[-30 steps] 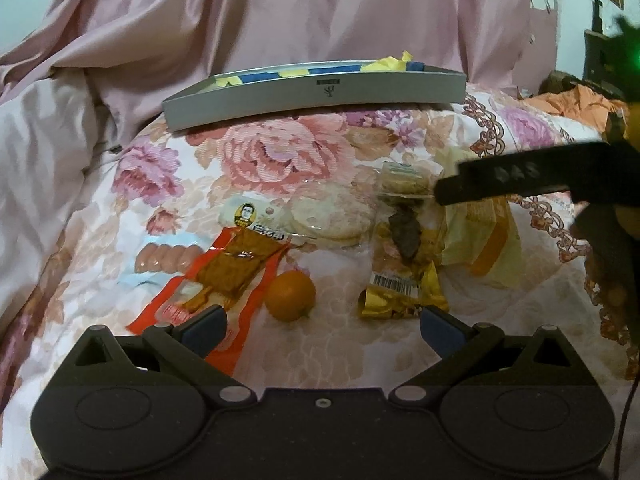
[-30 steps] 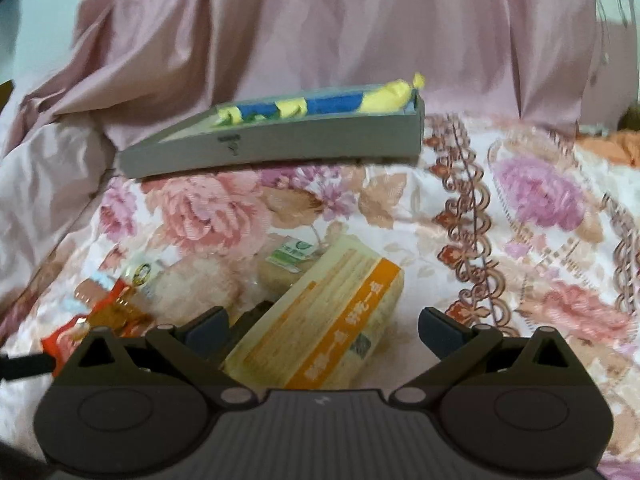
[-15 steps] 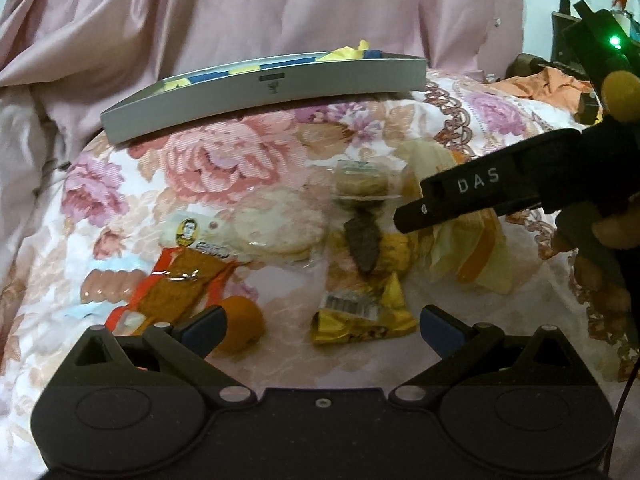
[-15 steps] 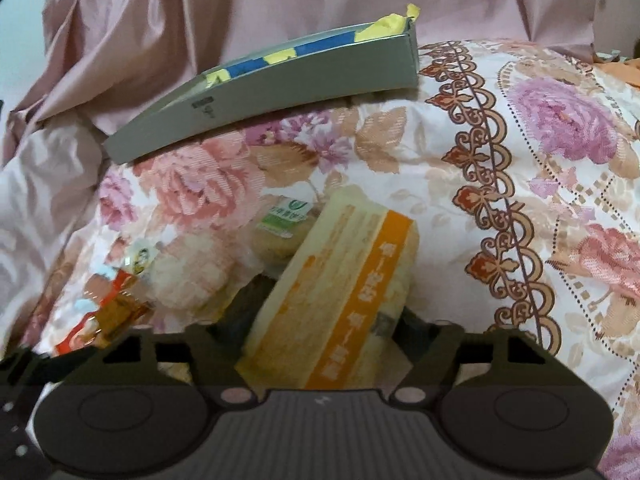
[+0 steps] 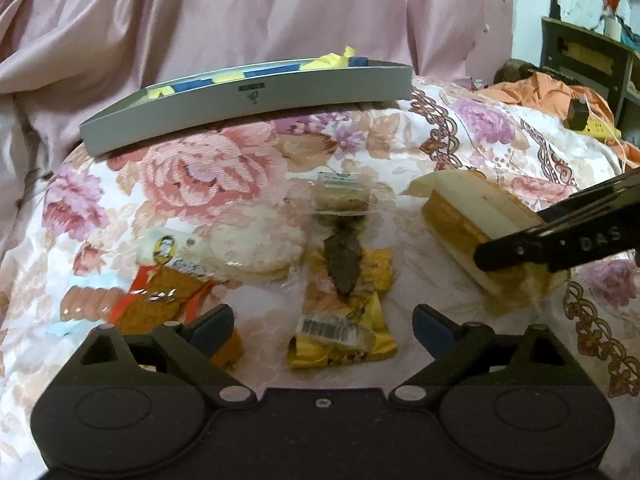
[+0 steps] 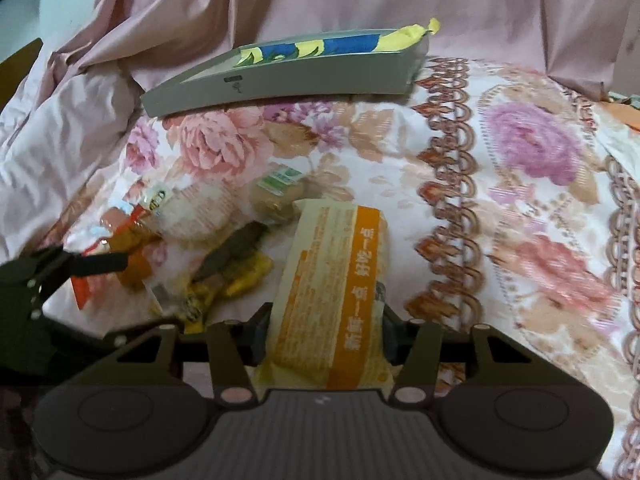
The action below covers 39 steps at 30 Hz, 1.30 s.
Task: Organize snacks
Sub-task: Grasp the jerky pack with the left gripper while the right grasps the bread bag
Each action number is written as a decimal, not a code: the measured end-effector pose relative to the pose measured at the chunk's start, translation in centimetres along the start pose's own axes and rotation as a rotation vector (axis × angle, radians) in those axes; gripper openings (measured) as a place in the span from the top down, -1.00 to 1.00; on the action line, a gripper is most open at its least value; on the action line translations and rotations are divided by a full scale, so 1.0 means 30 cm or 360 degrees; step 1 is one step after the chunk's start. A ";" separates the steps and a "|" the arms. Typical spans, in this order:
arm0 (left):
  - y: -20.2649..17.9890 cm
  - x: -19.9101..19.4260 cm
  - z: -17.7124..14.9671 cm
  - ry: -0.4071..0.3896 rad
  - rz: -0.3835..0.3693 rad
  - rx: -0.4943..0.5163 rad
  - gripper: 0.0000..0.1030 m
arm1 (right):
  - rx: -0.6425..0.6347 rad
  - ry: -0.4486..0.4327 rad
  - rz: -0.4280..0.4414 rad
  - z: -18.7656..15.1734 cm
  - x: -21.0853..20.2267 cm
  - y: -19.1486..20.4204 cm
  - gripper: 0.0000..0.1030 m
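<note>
Right hand-held gripper [image 6: 326,338], nearest the lens: jaws closing across the near end of the cream-and-orange bread pack [image 6: 334,292], pads at both sides of the soft wrapper, contact judged made. Long axis of pack running from between the jaws away toward the grey tray [image 6: 280,76], tilted a little left at its far end; orange printed band along its right side, far end pointing up-bed. Pack lying on the floral bedspread [image 6: 520,208], right of the other snacks. Risk, judged: grip taken at one end only, so far end likely to droop or swing on lifting; soft contents liable to crush if squeeze continues; slick film could slip out. Left hand-held gripper [image 5: 322,330]: jaws spread wide but closing, nothing pinched; yellow foil packet [image 5: 344,336] between and just ahead of them, orange fruit [image 5: 228,350] partly hidden behind the left finger. Risk, judged: left finger nudging the fruit and rolling it off across the soft bedding. Further out: brown dried piece in clear wrap [image 5: 342,258], round rice-cracker pack [image 5: 256,246], red-orange sachet [image 5: 160,304], pink sausage pack [image 5: 86,306], small cake with green label [image 5: 340,194]. Farthest: tray against the pink curtain [image 5: 240,12], blue-and-yellow wrapper [image 6: 332,46] already inside; tray perched on yielding bedding, apt to tip under an off-centre drop.
</note>
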<state>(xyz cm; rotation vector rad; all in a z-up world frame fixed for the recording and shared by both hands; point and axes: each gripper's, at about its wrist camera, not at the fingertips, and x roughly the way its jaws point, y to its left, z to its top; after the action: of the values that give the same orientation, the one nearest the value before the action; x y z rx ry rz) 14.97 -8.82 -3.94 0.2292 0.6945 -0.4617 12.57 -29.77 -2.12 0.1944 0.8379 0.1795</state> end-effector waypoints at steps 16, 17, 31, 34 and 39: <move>-0.028 0.173 0.124 0.0172 -0.0004 -0.0016 -0.25 | 0.0021 -0.0057 0.0081 0.016 0.022 -0.044 -0.11; -0.026 0.175 0.126 0.0182 -0.0006 -0.0028 -0.18 | 0.0020 -0.0058 0.0082 0.014 0.022 -0.043 -0.11; 0.004 0.078 0.083 0.0257 -0.0032 -0.0188 0.03 | -0.0024 -0.0055 0.0111 0.004 0.024 -0.009 -0.11; 0.015 0.039 0.061 0.0269 -0.0038 -0.0213 0.03 | -0.0030 -0.0056 0.0126 0.002 0.025 -0.002 -0.11; 0.023 0.030 0.053 0.0292 -0.0029 -0.0216 0.01 | -0.0071 -0.0066 0.0153 -0.005 0.027 0.015 -0.11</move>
<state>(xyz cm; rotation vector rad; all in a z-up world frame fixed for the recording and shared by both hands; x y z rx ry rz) 16.80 -9.08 -3.31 0.1385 0.9045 -0.4121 12.96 -29.13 -2.68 0.1961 0.7831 0.2829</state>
